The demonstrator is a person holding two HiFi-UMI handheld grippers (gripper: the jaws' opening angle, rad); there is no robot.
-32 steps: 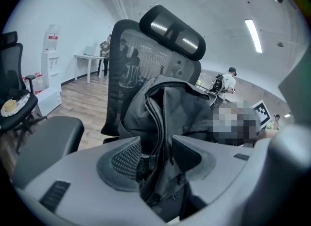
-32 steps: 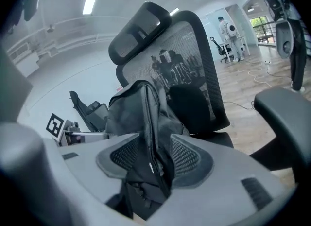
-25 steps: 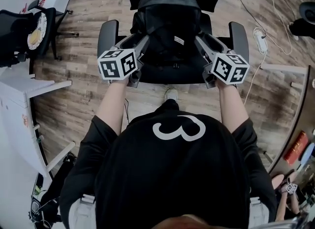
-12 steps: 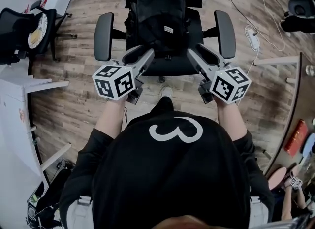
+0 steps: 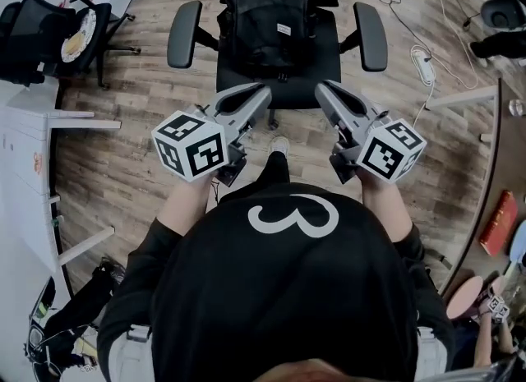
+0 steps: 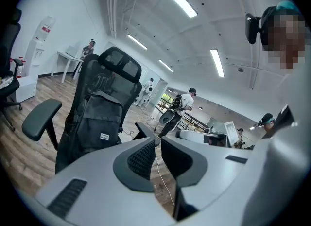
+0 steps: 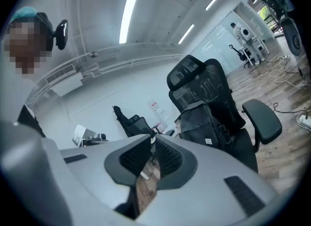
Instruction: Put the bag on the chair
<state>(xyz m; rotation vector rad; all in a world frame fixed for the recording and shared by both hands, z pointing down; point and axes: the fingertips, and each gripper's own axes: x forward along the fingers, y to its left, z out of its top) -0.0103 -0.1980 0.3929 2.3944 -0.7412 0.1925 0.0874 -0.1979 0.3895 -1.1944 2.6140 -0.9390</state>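
**Bag on the seat, both grippers drawn back**

Nearest the camera is the person's black shirt point(image 5: 288, 290), with a forearm reaching forward on each side. Beyond it, the left gripper point(image 5: 265, 89) and the right gripper point(image 5: 321, 86) hang side by side over the wooden floor point(image 5: 140, 126). Their tips are just short of the seat's near edge and touch nothing. A second ago each one lay along a flank of the bag with its jaws spread wide. Both have since pulled back towards the person and clear of the chair. Their jaws have just been closing. On the left only a thin slit remains between the pads point(image 6: 141, 159). On the right the tips meet. Neither pair has anything between it.

Farther off stands the chair point(image 5: 311, 72), its armrests out to left and right. The bag point(image 5: 267, 19), a black backpack, sits upright on the seat against the backrest, as it did before. A white power strip point(image 5: 426, 64) lies on the floor far right, and a second chair point(image 5: 37, 31) stands far left.
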